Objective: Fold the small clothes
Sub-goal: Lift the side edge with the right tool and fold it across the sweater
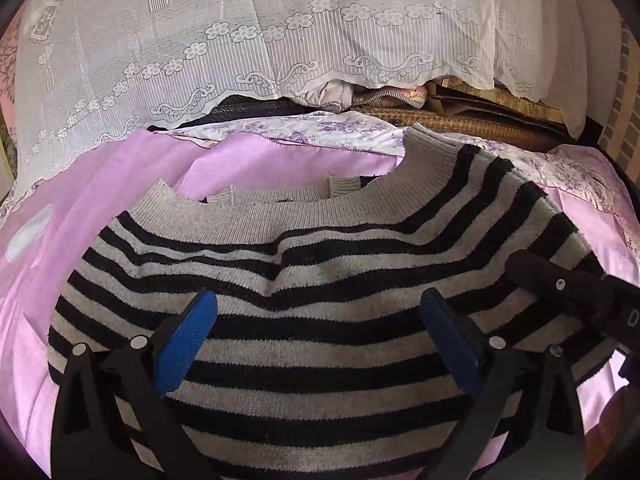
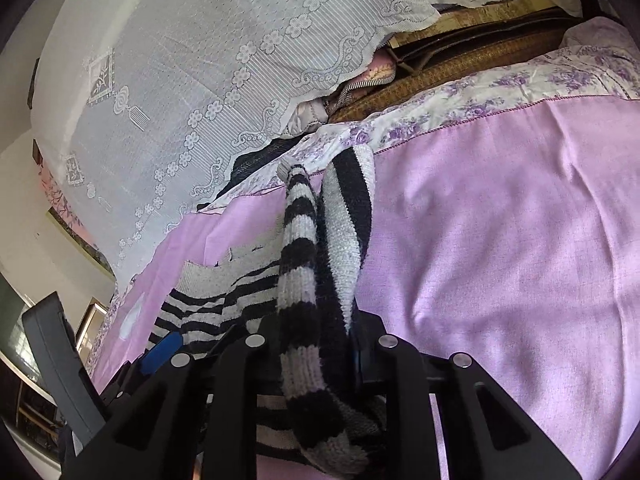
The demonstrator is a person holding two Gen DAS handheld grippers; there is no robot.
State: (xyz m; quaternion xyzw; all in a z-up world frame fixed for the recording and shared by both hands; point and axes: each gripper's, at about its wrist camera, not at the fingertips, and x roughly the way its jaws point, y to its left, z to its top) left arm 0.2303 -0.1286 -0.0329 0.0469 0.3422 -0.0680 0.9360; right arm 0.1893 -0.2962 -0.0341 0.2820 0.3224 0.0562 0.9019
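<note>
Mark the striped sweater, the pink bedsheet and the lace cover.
striped sweater (image 1: 320,340): left wrist view, chest panel.
pink bedsheet (image 2: 500,240): right wrist view, bare stretch.
lace cover (image 1: 240,40): left wrist view, flower-patterned middle.

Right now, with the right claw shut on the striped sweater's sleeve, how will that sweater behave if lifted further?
Probably floppy: the sleeve droops limply from the right claw. The striped sweater looks like thick knit, so likely stretchy and somewhat heavy, dragging across the pink sheet rather than sliding easily.
</note>
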